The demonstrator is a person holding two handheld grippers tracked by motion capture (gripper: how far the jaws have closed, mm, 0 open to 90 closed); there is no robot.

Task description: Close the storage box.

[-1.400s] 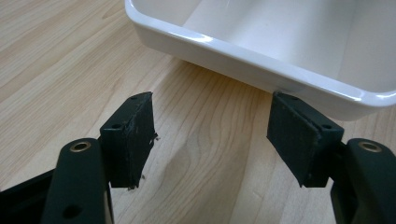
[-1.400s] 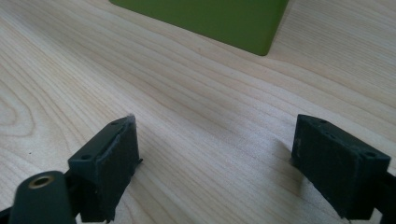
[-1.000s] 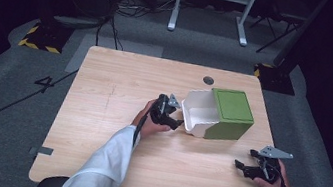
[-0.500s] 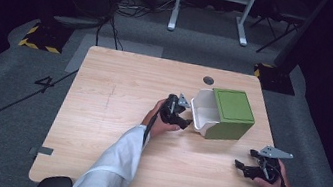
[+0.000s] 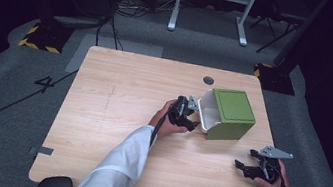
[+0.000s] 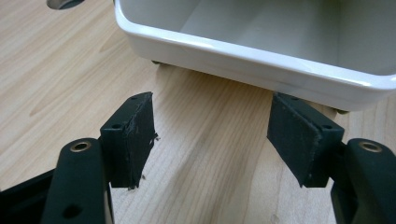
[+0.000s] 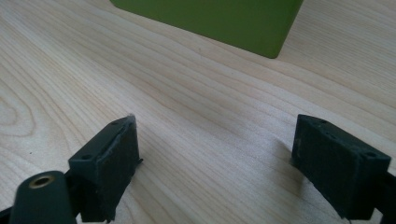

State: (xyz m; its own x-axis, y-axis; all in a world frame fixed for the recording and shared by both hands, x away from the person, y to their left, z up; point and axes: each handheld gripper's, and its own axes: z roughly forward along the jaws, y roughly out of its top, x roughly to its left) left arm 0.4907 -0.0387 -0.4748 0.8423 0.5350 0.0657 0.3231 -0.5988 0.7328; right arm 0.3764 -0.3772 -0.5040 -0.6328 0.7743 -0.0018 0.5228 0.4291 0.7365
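Green-sided square box with a white plastic inner bin (image 5: 226,114), lying tipped on its side toward the right rear of the pale wooden table (image 5: 110,115), white open mouth (image 6: 261,51) facing the left gripper (image 5: 186,113) and raised slightly off the wood at the rim. Left gripper hovering just before that rim with jaws spread wide and empty; right gripper (image 5: 250,168) resting near the front right edge, well apart, jaws likewise wide and holding nothing. Probably risking a shove rather than a grip: closing under the rounded rim or pushing forward, sliding the light box toward the far edge, or rocking it over with no second hold steadying it.
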